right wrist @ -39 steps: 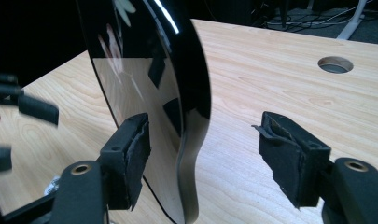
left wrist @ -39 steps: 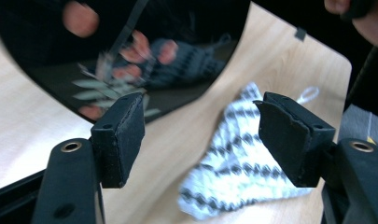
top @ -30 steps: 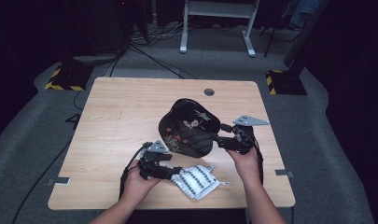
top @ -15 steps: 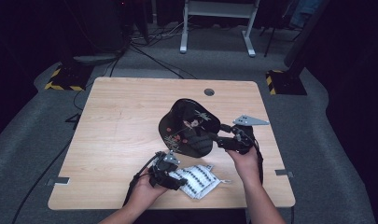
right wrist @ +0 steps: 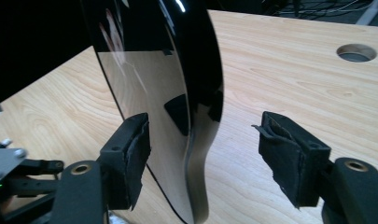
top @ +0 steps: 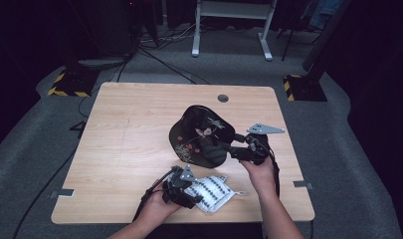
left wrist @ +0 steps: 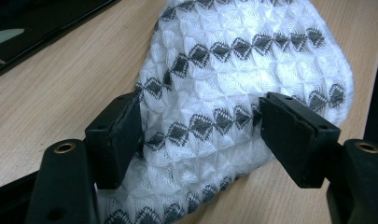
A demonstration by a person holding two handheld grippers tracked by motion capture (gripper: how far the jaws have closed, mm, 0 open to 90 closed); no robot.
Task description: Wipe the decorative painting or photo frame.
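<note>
The desk (top: 139, 129) carried a black lacquered tray (top: 201, 137) tilted up on edge near its middle, and a white diamond-patterned cloth (top: 211, 191) lay at the near edge. To wipe well, the cloth probably needed a firm bunched grip first. The right claw (right wrist: 203, 140) straddled the tray's rim, jaws wide, pads apart from it. The left claw (left wrist: 200, 135) had just been opening around the cloth.
</note>
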